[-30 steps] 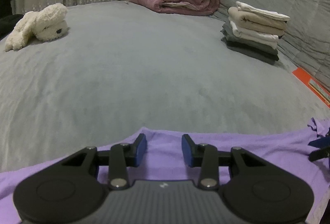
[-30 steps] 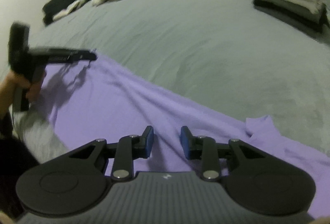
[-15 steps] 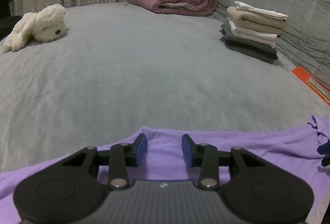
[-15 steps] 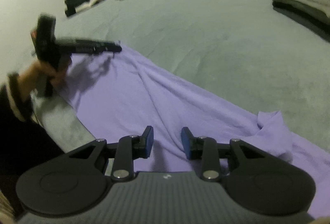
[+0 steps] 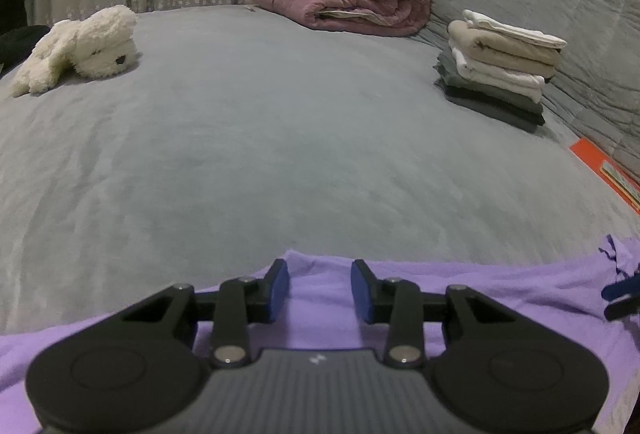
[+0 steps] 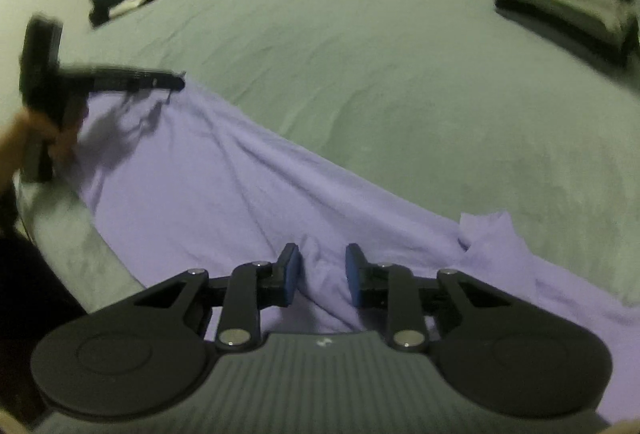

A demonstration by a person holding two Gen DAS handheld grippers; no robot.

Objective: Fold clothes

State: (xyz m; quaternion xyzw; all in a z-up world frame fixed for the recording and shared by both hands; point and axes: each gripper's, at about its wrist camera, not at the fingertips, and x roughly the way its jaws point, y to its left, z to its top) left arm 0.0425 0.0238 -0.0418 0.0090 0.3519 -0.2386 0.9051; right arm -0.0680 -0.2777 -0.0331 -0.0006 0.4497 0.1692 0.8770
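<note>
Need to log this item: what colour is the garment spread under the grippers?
Plain light purple garment, no pattern; clearest in the right wrist view.

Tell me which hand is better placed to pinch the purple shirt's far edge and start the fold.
Left, probably. The left tongs sit right at the purple shirt's far edge, where it meets the grey bedspread. The right tongs, whose jaws have just been closing, straddle a wrinkle mid-cloth, well short of that edge.

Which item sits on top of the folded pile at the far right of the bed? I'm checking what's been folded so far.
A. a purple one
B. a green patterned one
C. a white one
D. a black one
C: the folded pile is topped by a white piece, with beige, white and dark grey layers beneath it.
</note>
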